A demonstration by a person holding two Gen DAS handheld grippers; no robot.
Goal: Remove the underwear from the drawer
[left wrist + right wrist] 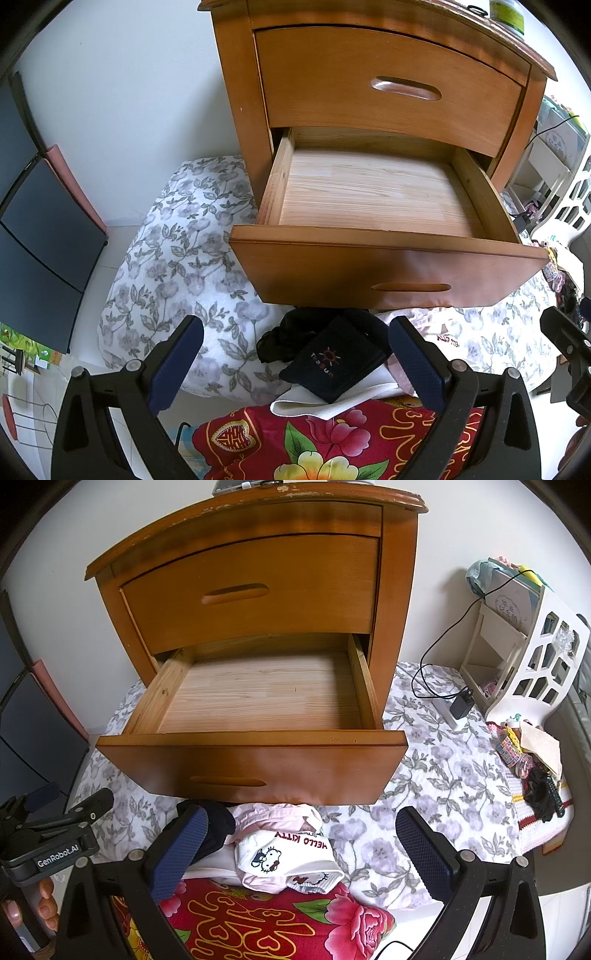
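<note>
The wooden nightstand's lower drawer (373,192) (258,698) is pulled out and its pale plank floor is bare. In front of it on the bedding lies a pile of underwear: dark folded briefs (332,358) with a sun logo, and white-pink Hello Kitty underwear (284,856) beside a dark piece (218,827). My left gripper (295,365) hangs open above the dark briefs, holding nothing. My right gripper (299,853) is open over the Hello Kitty pieces, also holding nothing.
The top drawer (388,85) is closed. A grey floral quilt (436,775) covers the surface, with a red flowered blanket (266,923) in front. A white rack (528,657), a charger with cable (461,705) and small clutter (532,760) sit at right. A dark panel (40,236) stands left.
</note>
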